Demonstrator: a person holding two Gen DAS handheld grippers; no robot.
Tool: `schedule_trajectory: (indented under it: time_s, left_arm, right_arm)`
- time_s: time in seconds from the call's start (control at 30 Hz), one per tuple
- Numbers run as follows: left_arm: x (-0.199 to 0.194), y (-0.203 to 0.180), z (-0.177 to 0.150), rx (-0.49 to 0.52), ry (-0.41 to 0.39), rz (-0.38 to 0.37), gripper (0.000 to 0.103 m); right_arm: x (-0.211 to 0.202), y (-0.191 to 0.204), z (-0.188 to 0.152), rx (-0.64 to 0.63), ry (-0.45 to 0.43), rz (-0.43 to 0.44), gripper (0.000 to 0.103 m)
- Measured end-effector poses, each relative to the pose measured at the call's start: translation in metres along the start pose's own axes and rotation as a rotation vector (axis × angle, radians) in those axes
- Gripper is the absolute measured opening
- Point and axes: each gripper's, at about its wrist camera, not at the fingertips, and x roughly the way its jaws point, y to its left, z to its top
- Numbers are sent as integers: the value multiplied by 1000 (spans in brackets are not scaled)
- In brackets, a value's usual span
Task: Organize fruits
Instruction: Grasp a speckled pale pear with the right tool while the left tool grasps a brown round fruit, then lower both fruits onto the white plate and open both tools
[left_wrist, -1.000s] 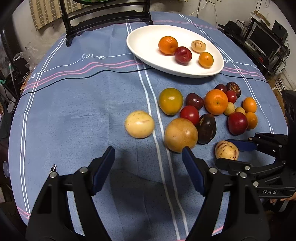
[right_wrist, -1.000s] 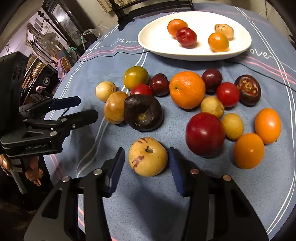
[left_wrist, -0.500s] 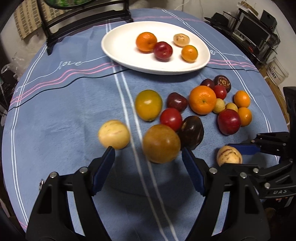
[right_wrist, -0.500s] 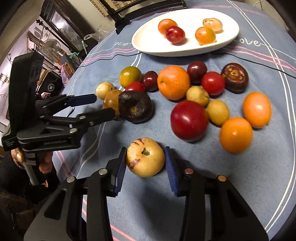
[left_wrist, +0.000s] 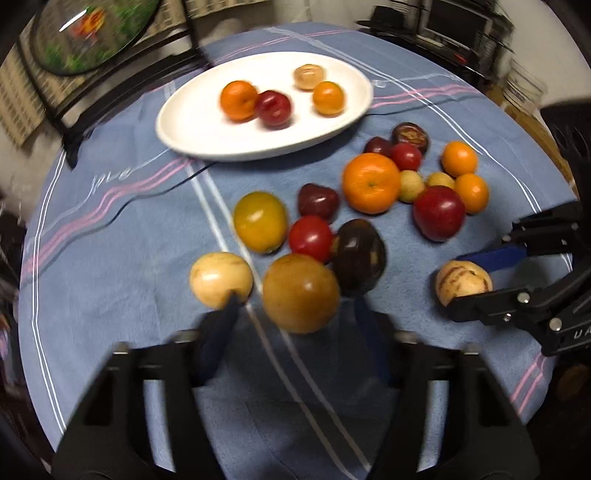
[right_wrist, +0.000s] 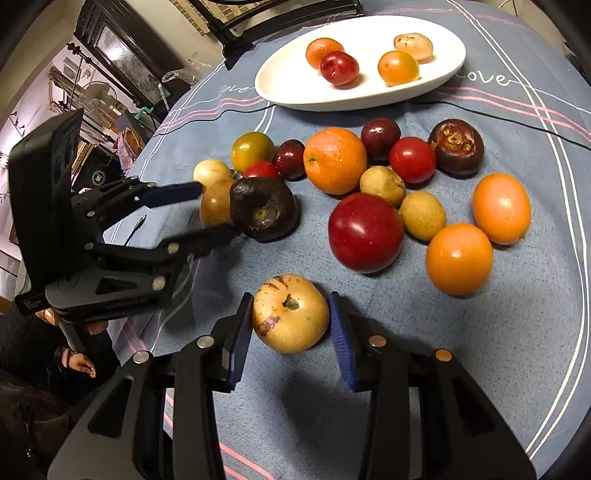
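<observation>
A white oval plate (left_wrist: 192, 125) (right_wrist: 280, 81) at the table's far side holds several fruits. Many loose fruits lie on the blue cloth. My left gripper (left_wrist: 295, 314) is open, its fingers either side of a round tan-brown fruit (left_wrist: 301, 293) (right_wrist: 216, 201), beside a pale yellow fruit (left_wrist: 221, 278) and a dark purple fruit (left_wrist: 360, 254) (right_wrist: 264, 208). My right gripper (right_wrist: 291, 328) has closed onto a pale yellow fruit with red streaks (right_wrist: 290, 313) (left_wrist: 463, 282); both pads touch its sides as it rests on the cloth.
A big orange (right_wrist: 335, 160), a red apple (right_wrist: 365, 232), tomatoes, small oranges and small yellow fruits cluster between the grippers and the plate. A black cable (right_wrist: 517, 118) runs across the cloth below the plate. A dark chair (left_wrist: 92, 110) stands behind the table.
My left gripper moved forward and right, so the tan-brown fruit now sits between its open fingers. My right gripper narrowed around the streaked yellow fruit until the pads met it.
</observation>
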Motion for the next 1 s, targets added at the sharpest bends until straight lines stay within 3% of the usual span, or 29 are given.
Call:
schedule_trajectory:
  time_s: [0.07,0.37,0.6,0.77,0.9,1.0]
  left_arm:
    - [-1,-5,-1,49,-12,25,44]
    - [26,-5,11,66,31,-12,48]
    - [19,0,8,11,38,-56,46]
    - [-6,6,9,-48,-2,-91,46]
    - [-23,17,28,-119,-45,-126,46]
    - [-30,31,56,-175,-81,-138,46]
  right_arm:
    - [-4,-1,-3,3,-1,0,41]
    - [-2,-2,-3,13,3,-4,41]
    - [-7,-2,-4,8,5,-10,41]
    - [-13,0,-4,-7,14,-9,41]
    - [-29,3,8,-41,-9,-8,41]
    - [-51,5,35,-83,-65,-20,41]
